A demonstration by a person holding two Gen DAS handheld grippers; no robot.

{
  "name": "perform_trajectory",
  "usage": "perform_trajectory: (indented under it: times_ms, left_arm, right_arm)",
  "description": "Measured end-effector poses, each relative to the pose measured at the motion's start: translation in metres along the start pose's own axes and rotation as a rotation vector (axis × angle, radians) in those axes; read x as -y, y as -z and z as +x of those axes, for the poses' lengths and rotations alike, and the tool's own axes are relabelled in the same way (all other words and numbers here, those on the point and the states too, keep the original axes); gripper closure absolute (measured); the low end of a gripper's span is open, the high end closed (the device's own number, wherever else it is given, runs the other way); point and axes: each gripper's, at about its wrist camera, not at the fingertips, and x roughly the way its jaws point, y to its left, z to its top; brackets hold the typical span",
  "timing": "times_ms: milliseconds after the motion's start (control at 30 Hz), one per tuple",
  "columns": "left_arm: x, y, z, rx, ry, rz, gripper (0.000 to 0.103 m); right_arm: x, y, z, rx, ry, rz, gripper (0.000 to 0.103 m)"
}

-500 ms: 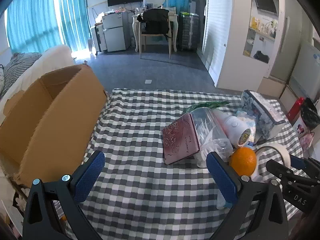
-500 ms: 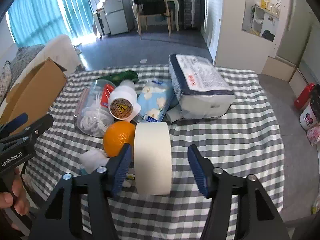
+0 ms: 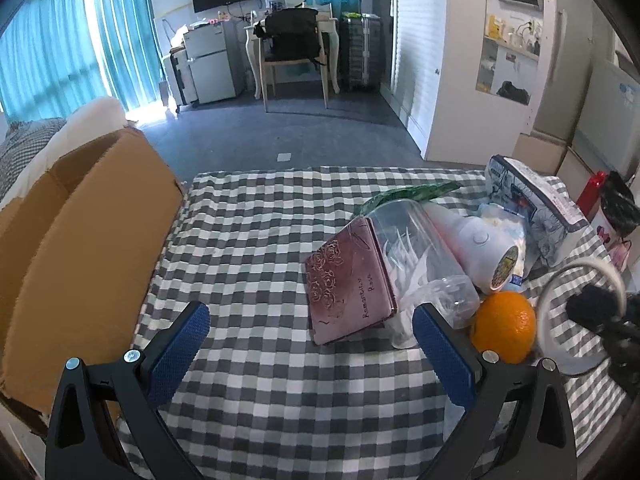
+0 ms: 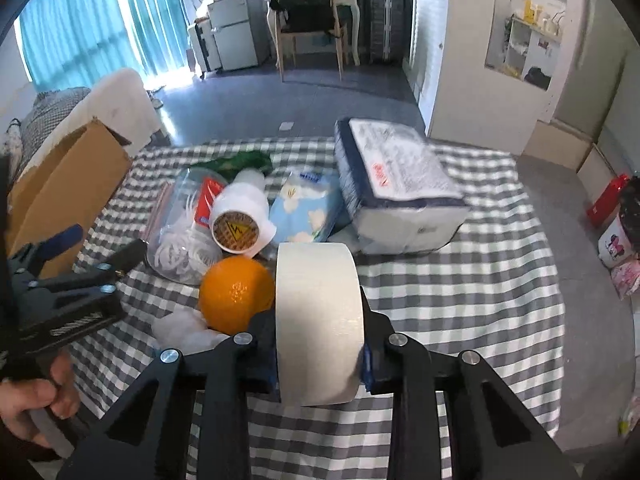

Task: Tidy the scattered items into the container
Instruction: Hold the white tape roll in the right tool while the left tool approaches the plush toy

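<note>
My right gripper (image 4: 320, 344) is shut on a wide roll of white tape (image 4: 318, 316), standing on edge on the checked tablecloth (image 4: 460, 300); the roll also shows in the left wrist view (image 3: 580, 312). An orange (image 4: 234, 294) lies just left of the roll. My left gripper (image 3: 310, 350) is open and empty above the cloth, in front of a maroon notebook (image 3: 346, 286) that leans on a clear bag of white items (image 3: 408, 256). The cardboard box (image 3: 80, 248) stands open at the table's left edge.
Behind the orange lie a white tube with a yellow warning label (image 4: 240, 220), a blue tissue pack (image 4: 308, 210), a green packet (image 4: 236, 162) and a large wrapped pack (image 4: 396, 184). A crumpled white tissue (image 4: 184, 326) lies by the orange. A sofa (image 3: 60, 136) stands behind the box.
My right gripper has closed on the tape roll, which stood between its open fingers before. My left gripper has stayed open and hardly moved.
</note>
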Motion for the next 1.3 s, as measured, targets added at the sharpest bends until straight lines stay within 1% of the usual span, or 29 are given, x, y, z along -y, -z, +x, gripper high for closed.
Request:
perform_trajectory:
  times_ms: [133,267,333,467,600,800,867,900,933,967,1000,1033,1067,1133,1167,1200,1233,1300]
  left_arm:
    - [-0.002,-0.001,0.002,0.014,0.013,-0.008,0.000]
    - [-0.005,0.003,0.007,0.005,-0.027,0.000,0.001]
    - [-0.004,0.004,0.009,-0.008,-0.008,0.002,0.011]
    - [0.004,0.011,0.016,-0.030,-0.039,0.054,0.012]
    - [0.004,0.012,0.030,-0.046,-0.046,0.068,0.012]
    - [0.012,0.007,0.040,-0.020,-0.051,0.104,0.012]
    - [0.014,0.006,0.044,-0.018,-0.045,0.110,0.014]
    - [0.015,0.005,0.046,-0.022,-0.037,0.117,0.019]
    - [0.017,0.005,0.050,-0.029,-0.028,0.125,0.032]
    - [0.018,0.006,0.053,-0.040,-0.017,0.128,0.041]
    - [0.018,0.006,0.055,-0.043,-0.009,0.122,0.045]
    - [0.018,0.006,0.054,-0.037,-0.007,0.118,0.051]
    - [0.017,0.005,0.054,-0.037,-0.011,0.117,0.053]
    - [0.012,0.003,0.053,-0.038,0.000,0.104,0.068]
    - [0.007,0.002,0.052,-0.042,0.017,0.090,0.073]
    - [0.004,0.002,0.051,-0.044,0.036,0.078,0.085]
    - [0.001,0.001,0.049,-0.045,0.048,0.068,0.101]
    - [-0.004,0.001,0.042,-0.040,0.061,0.059,0.103]
  right_arm:
    - [0.000,-0.004,-0.011,0.018,0.004,-0.006,0.074]
    - [-0.004,-0.008,-0.010,0.017,-0.005,-0.014,0.074]
    - [-0.007,-0.007,-0.009,0.016,-0.009,-0.018,0.074]
    - [-0.006,-0.004,-0.007,0.011,-0.015,-0.019,0.074]
    - [-0.008,-0.005,-0.007,0.010,-0.015,-0.021,0.074]
    - [-0.010,-0.009,-0.010,0.022,-0.015,-0.025,0.074]
    - [-0.012,-0.010,-0.011,0.025,-0.015,-0.027,0.074]
    - [-0.012,-0.010,-0.011,0.027,-0.016,-0.028,0.074]
    - [-0.013,-0.011,-0.010,0.028,-0.017,-0.029,0.074]
    - [-0.014,-0.011,-0.010,0.029,-0.017,-0.030,0.074]
    - [-0.014,-0.011,-0.011,0.030,-0.018,-0.031,0.074]
    - [-0.014,-0.012,-0.011,0.031,-0.019,-0.031,0.074]
    - [-0.014,-0.012,-0.011,0.032,-0.019,-0.031,0.074]
    - [-0.013,-0.013,-0.012,0.034,-0.018,-0.031,0.074]
    - [-0.013,-0.014,-0.012,0.036,-0.019,-0.031,0.074]
    - [-0.012,-0.014,-0.012,0.037,-0.019,-0.030,0.074]
    - [-0.012,-0.015,-0.013,0.038,-0.020,-0.030,0.074]
    - [-0.014,-0.015,-0.013,0.040,-0.025,-0.031,0.074]
